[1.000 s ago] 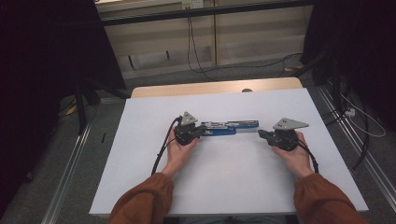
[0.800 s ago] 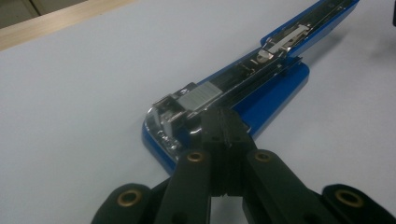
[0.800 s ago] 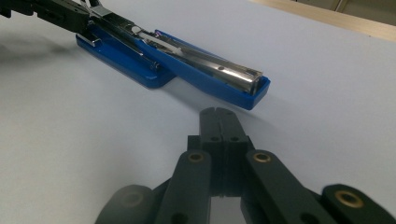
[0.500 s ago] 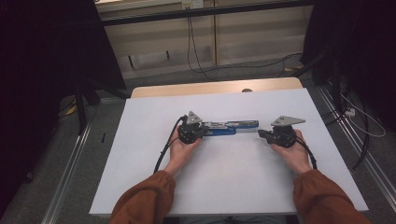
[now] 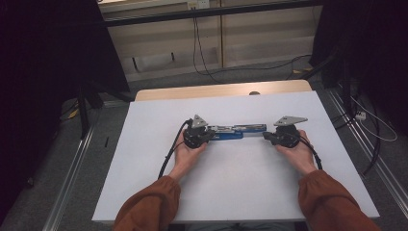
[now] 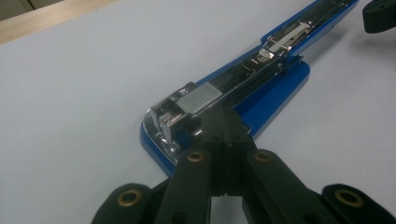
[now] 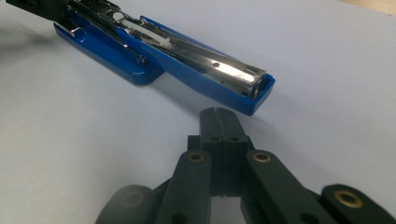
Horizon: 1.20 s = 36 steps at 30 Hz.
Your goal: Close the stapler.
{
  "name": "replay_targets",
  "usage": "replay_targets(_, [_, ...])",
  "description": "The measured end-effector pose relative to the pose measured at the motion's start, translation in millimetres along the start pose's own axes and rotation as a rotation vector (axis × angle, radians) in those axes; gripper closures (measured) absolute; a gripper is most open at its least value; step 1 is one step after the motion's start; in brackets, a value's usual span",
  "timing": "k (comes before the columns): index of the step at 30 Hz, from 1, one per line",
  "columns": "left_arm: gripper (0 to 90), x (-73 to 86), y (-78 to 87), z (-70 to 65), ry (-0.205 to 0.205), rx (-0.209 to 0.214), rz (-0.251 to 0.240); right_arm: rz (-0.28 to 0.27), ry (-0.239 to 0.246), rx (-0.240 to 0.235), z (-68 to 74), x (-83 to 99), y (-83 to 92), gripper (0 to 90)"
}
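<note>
A blue stapler [image 5: 235,131] lies swung open flat on the white table [image 5: 231,192], its metal magazine facing up. My left gripper [image 5: 211,134] is shut, and its joined jaw tips rest against the stapler's [image 6: 275,88] base end beside the silver pusher. In the left gripper view the left gripper [image 6: 224,122] has nothing between its jaws. My right gripper [image 5: 265,135] is also shut. In the right gripper view the right gripper [image 7: 218,116] sits just short of the stapler's [image 7: 187,60] far blue end, with a small gap between them.
A wooden strip [image 5: 221,90] runs along the table's far edge. The left gripper's black cable [image 5: 171,151] trails over the table toward the person. Metal rails [image 5: 72,163] and loose cables [image 5: 370,130] lie on the floor at both sides.
My right gripper has slid a little to the left, closer to the stapler's end. The left gripper and the stapler have barely moved.
</note>
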<state>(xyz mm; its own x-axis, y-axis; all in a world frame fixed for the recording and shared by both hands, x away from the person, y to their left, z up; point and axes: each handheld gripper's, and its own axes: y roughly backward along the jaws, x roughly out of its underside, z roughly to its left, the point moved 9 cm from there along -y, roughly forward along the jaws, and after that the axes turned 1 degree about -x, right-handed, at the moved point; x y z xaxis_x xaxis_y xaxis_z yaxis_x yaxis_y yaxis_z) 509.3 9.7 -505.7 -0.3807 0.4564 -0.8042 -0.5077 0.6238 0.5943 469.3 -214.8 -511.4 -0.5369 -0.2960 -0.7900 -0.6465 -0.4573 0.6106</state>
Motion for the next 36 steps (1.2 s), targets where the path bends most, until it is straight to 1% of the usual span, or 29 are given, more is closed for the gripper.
replay_targets(3, [90.0, 0.4, 0.3, 0.2, 0.003, 0.009, 0.002, 0.014, 0.012, 0.008, 1.0, 1.2, -2.9, 90.0])
replay_targets(5, [90.0, 0.4, 0.4, 0.7, -0.003, 0.002, 0.003, 0.025, 0.017, 0.019, 0.5, 1.3, -4.5, 90.0])
replay_targets(8, [90.0, 0.4, 0.3, 0.3, 0.003, 0.005, 0.003, 0.035, 0.011, 0.025, -0.7, 0.3, -7.9, 90.0])
replay_targets(10, [90.0, 0.3, 0.3, 0.2, 0.004, 0.007, 0.002, 0.044, 0.007, 0.023, 1.3, -0.2, -9.7, 90.0])
replay_targets(15, [90.0, 0.4, 0.4, 0.5, -0.002, 0.001, 0.003, 0.076, -0.001, 0.030, 3.4, 1.2, -13.0, 90.0])
replay_targets(19, [90.0, 0.2, 0.4, 0.9, -0.006, -0.001, 0.003, 0.074, -0.003, 0.032, 2.2, 0.9, -14.7, 90.0])
replay_targets(21, [90.0, 0.5, 0.3, 0.7, 0.002, 0.010, 0.001, 0.072, -0.008, 0.036, 1.7, 0.9, -15.4, 90.0])
replay_targets(24, [90.0, 0.5, 0.4, 0.9, -0.005, 0.004, 0.003, 0.069, -0.006, 0.041, 1.2, 0.1, -16.8, 90.0])
replay_targets(28, [90.0, 0.6, 0.3, 0.4, 0.001, 0.008, 0.002, 0.066, 0.002, 0.045, 1.1, -0.4, -17.6, 90.0])
replay_targets(36, [90.0, 0.5, 0.3, 0.6, 0.001, 0.010, 0.001, 0.059, -0.012, 0.042, 0.5, -0.8, -18.4, 90.0])
